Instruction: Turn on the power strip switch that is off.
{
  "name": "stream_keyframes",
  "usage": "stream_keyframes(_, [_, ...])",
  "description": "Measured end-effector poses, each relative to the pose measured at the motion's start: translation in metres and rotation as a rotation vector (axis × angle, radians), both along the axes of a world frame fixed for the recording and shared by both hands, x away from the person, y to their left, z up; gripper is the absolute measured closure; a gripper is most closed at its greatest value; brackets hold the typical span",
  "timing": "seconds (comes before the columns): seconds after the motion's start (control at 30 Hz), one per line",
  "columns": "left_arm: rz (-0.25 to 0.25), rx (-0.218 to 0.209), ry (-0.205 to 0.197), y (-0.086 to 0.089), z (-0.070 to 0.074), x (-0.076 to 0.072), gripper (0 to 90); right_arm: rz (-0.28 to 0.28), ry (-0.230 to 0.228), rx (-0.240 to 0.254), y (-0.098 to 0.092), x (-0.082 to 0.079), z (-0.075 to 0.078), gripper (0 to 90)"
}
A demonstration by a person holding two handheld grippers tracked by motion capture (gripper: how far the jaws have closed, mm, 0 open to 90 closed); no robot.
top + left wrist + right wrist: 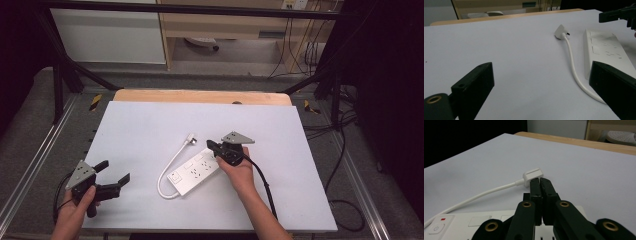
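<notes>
right claw closed over power strip, left claw idle and open

white power strip (197, 171) lies near the middle of the white table (150, 125), slanted, switch end toward the near left, far end under the right gripper (216, 147). its white cable (169, 167) loops out from the near-left end and runs to the far side, ending at the white plug (190, 137), which lies flat on the table just past the strip.

right gripper hovers over the strip's far end, jaws closed flat together, nothing between them; in the right gripper view the tips sit just short of the plug (533, 176), contact unclear. left gripper (116, 172) rests at the near left, well apart from the strip, jaws spread wide with bare table between them.

handling guess: strip is a rigid plastic body, light, smooth, likely to slide on the table if pushed at one end. grab it across the narrow width, mid-body. cable is soft and springy, will drag and swing. plug is small, hard, a bit slick; pinch it on the flat sides, not the prongs.
</notes>
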State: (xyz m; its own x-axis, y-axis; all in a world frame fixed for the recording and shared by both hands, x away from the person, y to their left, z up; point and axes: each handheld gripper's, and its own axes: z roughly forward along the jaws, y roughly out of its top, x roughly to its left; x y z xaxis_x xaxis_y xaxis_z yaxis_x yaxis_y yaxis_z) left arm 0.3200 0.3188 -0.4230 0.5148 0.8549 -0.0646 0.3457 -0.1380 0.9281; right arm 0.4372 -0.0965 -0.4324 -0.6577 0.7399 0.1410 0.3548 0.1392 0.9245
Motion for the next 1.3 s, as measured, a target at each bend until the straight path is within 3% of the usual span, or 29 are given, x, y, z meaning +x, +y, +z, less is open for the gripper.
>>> stream_keyframes(0.93, [0.004,0.006,0.0,0.0,0.0,0.0,6.2,-0.04,-0.028,0.07,-0.022,-0.007,0.025,75.0])
stream_keyframes(1.3, [0.004,0.008,-0.001,0.0,0.0,0.0,6.2,-0.043,-0.039,0.063,-0.027,-0.008,0.031,71.0])
